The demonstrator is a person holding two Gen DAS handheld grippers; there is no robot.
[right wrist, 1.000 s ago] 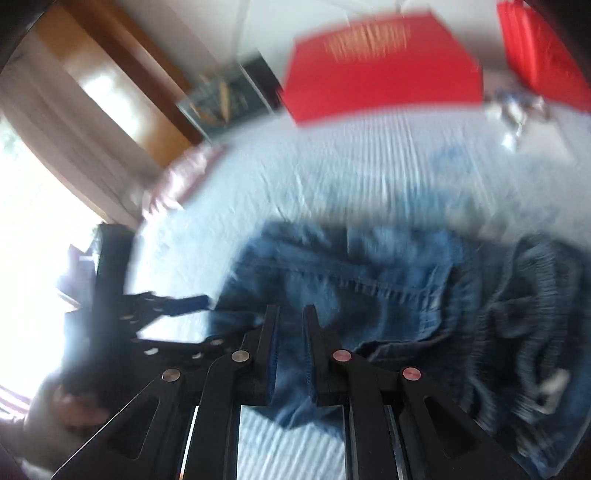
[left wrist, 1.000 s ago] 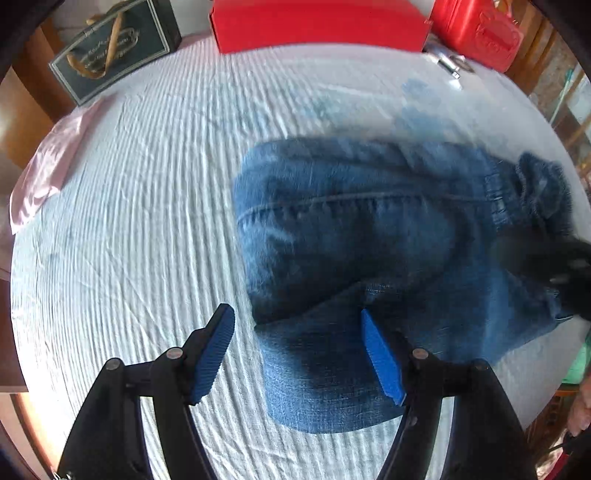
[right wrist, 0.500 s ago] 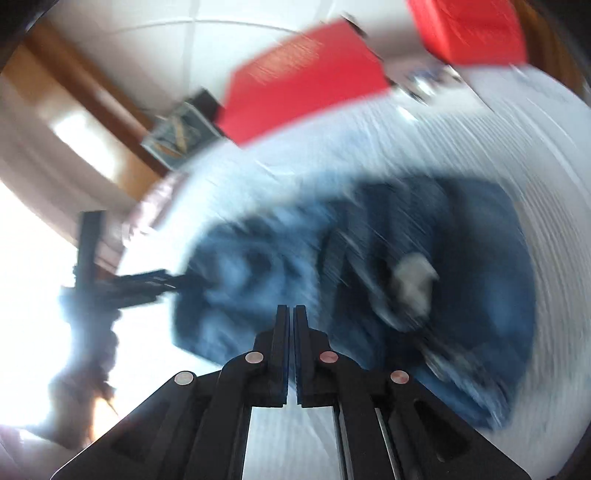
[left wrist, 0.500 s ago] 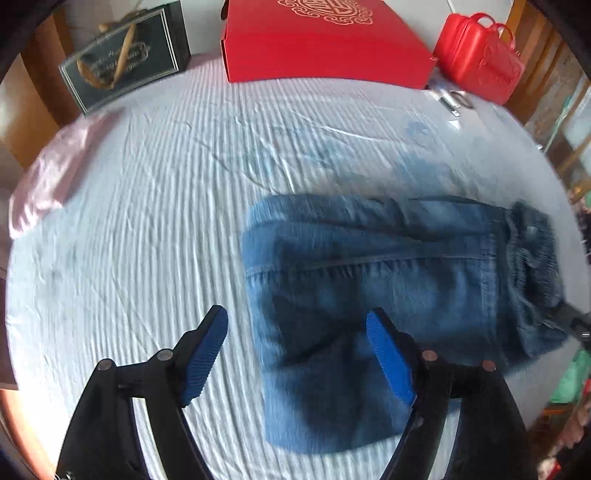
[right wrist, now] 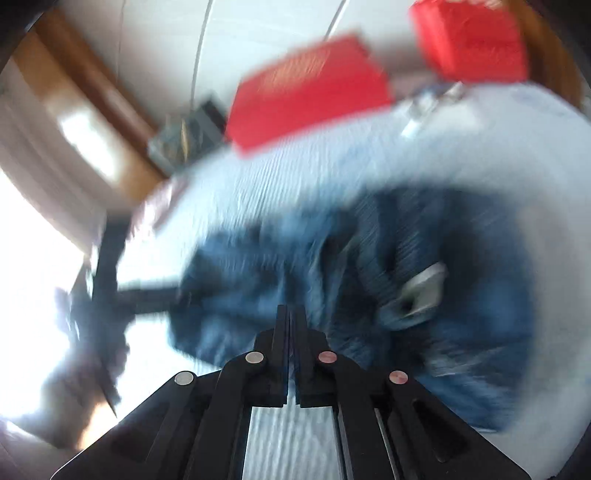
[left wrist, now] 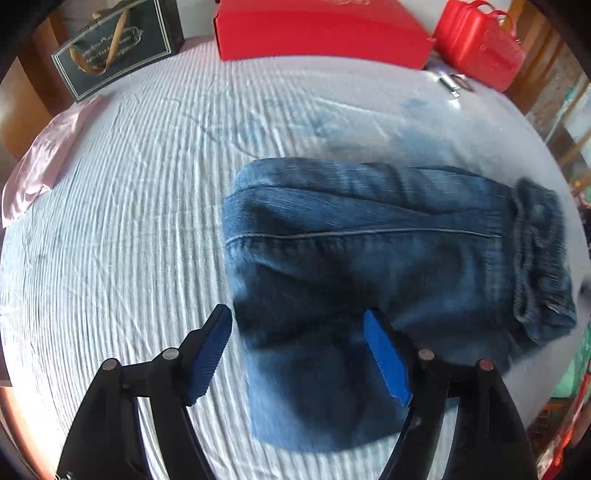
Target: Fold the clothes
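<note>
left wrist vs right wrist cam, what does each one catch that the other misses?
Left wrist only: the left gripper, open, blue fingers over the near edge of the folded jeans; a pink cloth at the table's left edge; the sharp weave of the white cloth.

Right wrist only: the right gripper, shut, with nothing visibly between its fingers; a white label on the jeans; the wall behind. Heavy motion blur.

Both: jeans, red box, red bag, dark gift bag.
</note>
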